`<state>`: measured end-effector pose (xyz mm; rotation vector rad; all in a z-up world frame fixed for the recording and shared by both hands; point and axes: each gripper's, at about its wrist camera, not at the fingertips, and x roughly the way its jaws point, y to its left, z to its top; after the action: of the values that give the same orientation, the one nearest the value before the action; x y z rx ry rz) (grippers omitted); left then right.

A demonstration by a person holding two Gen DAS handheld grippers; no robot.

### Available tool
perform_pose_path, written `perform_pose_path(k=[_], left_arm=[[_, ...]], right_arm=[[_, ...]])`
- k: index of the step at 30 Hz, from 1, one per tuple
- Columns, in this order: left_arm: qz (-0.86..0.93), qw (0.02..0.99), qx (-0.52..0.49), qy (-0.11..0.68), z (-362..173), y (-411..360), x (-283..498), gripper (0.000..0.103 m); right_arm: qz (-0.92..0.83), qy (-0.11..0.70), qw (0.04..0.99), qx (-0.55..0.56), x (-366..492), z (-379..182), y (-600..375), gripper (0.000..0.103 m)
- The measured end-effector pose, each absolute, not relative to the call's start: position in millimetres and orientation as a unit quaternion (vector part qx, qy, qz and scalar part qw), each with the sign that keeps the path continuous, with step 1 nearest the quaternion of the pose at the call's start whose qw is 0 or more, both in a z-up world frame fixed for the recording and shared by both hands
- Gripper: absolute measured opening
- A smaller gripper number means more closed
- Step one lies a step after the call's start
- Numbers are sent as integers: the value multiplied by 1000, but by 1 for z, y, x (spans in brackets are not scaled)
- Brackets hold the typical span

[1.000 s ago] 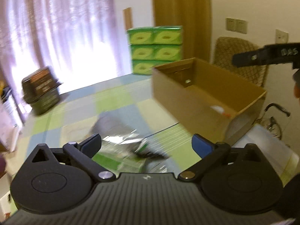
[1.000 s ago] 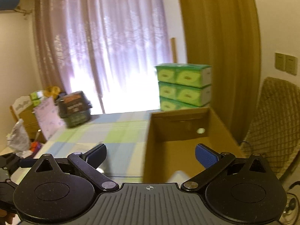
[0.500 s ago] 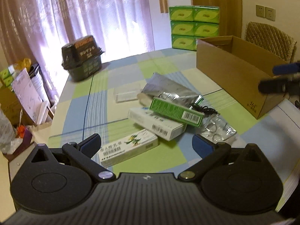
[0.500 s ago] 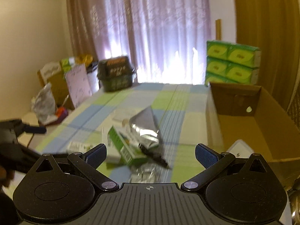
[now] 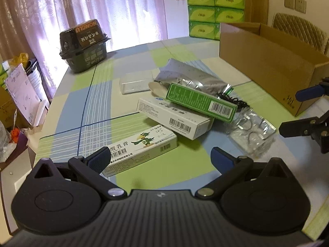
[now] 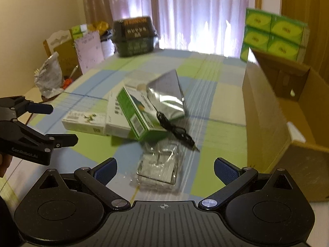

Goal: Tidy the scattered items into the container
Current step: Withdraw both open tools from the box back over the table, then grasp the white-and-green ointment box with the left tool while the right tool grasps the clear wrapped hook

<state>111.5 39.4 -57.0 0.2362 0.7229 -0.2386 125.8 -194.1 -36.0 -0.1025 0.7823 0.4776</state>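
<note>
Hovering over the checked tablecloth (image 5: 98, 94), the left gripper (image 5: 160, 158) and right gripper (image 6: 165, 169) both have their fingers spread wide and hold nothing. Left of the cardboard box (image 5: 267, 61) lies the heap to be tidied: parrot-printed carton (image 5: 144, 148), white carton (image 5: 174, 121), green carton (image 5: 201, 101) leaning on it, silver pouch (image 5: 189, 76), black cable (image 6: 174, 129), clear box (image 5: 135, 82), and a clear packet (image 6: 160, 168) nearest the box. Inside the box one white object (image 6: 296, 134) is visible. Judged from this, tidying has barely begun; nearly every item remains outside.
</note>
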Motion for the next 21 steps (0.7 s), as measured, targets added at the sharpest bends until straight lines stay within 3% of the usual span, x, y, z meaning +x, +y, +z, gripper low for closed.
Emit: perform_pose_path(k=[21], left_arm=[[-176,875,218,395,-100,68,176,99]], right_arm=[[234,423,875,-33,158,-73,-178,103]])
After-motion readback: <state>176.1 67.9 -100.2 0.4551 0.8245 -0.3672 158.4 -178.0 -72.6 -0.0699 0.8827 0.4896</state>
